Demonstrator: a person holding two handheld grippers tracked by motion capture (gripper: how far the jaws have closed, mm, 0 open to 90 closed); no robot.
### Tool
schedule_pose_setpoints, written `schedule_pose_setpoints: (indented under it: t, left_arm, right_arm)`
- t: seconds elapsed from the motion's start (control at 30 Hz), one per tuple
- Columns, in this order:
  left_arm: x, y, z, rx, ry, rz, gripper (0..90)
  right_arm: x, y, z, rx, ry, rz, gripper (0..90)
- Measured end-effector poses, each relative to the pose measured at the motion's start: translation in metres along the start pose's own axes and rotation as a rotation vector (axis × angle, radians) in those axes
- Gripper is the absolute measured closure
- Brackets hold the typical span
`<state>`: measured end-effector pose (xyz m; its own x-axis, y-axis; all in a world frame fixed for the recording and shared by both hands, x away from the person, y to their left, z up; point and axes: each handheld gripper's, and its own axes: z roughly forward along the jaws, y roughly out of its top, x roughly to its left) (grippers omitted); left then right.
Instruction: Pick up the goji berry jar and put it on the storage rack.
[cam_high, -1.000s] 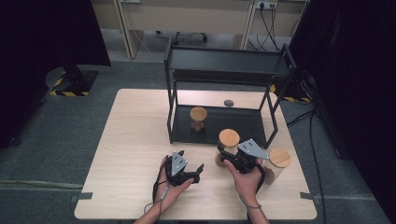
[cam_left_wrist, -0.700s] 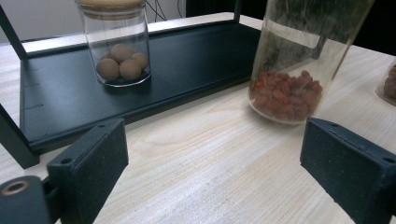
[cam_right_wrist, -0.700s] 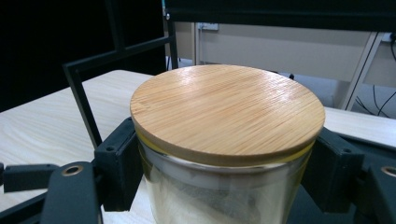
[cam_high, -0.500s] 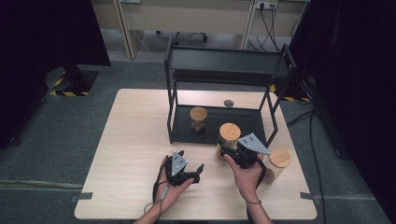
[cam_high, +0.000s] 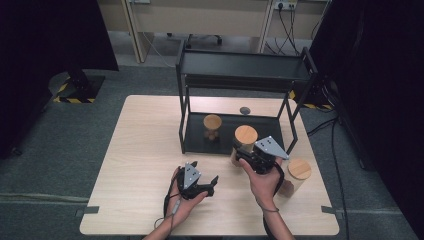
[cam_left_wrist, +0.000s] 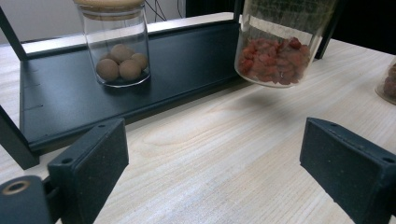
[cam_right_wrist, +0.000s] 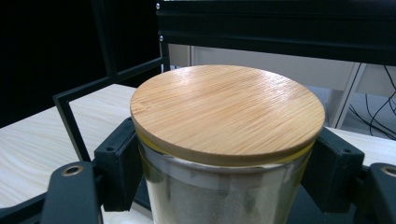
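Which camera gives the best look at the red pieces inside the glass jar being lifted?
The left gripper view: the clear glass jar with the round bamboo lid hangs above the table, red pieces plain at its bottom. The right gripper view shows its lid close up; the high view shows the lid from above.

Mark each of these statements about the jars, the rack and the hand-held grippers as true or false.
1. The right hand-held gripper is clamped on a glass jar with a bamboo lid. True.
2. That jar holds round brown balls. False: it holds red pieces, as the left gripper view shows; the balls are in the jar on the rack's lower shelf.
3. The held jar is off the table. True: the left gripper view shows it tilted above its shadow.
4. The left hand-held gripper grips a jar. False: its jaws stand open over bare table.
5. A third lidded jar stands on the black rack's top shelf. False: it stands on the table, by the right hand.
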<state>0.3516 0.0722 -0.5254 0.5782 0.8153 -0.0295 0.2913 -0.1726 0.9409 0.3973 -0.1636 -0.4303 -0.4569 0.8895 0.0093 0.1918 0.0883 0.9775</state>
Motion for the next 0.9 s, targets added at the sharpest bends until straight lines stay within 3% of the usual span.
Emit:
schedule_pose_setpoints:
  t: [0.9]
  left_arm:
    - [0.0,0.0,0.0,0.0,-0.002,0.005,7.6]
  right_arm:
    - [-0.01,0.022,0.019,0.0,-0.029,0.003,25.4]
